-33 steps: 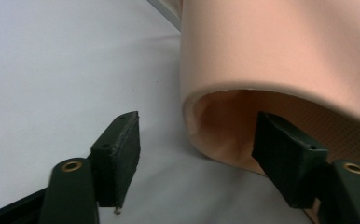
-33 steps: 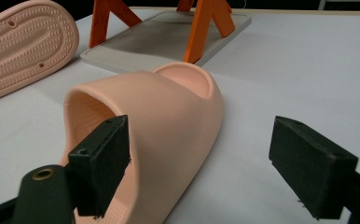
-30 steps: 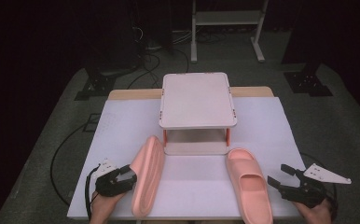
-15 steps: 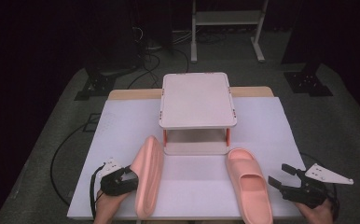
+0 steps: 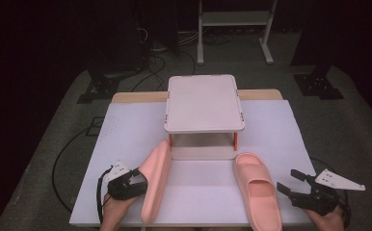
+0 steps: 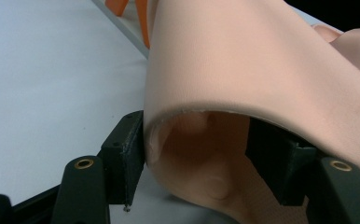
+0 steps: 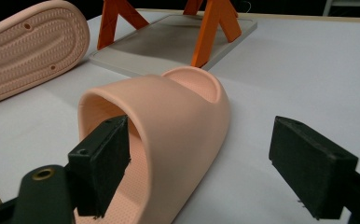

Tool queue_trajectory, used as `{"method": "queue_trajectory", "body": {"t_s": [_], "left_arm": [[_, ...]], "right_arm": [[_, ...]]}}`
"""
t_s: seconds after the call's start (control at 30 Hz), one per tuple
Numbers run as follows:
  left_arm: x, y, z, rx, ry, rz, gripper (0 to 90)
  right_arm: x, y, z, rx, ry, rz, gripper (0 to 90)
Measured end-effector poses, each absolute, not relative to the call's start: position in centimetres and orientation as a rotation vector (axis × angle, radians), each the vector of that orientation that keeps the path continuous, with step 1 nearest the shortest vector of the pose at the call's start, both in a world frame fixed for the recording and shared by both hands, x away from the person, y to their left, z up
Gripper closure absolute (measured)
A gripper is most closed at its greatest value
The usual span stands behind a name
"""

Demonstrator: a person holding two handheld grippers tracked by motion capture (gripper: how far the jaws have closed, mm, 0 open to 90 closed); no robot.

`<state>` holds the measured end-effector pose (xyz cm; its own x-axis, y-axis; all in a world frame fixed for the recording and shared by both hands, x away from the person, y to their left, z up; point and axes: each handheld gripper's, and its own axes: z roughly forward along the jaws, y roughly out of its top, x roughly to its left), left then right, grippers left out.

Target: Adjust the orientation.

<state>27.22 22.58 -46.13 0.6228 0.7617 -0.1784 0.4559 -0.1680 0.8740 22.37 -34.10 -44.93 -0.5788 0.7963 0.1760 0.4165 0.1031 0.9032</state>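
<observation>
The left gripper is pinching the tipped slipper's strap, while the right gripper, spread wide, is needing squarer alignment on its upright slipper.

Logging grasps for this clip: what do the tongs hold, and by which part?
Left tongs clamp the left slipper's strap. Right tongs stand open astride the right slipper's strap side, holding nothing.
</observation>
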Motion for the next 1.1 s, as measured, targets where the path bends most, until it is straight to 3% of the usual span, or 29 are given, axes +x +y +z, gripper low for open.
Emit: {"method": "queue_trajectory", "body": {"t_s": [1.1], "left_arm": [[28.4,19.6,-46.3,1.775,0.973,0.249,39.8]], "right_arm": [[21.5,-34.1,-44.8,1.154,2.044,1.514,19.5]]}}
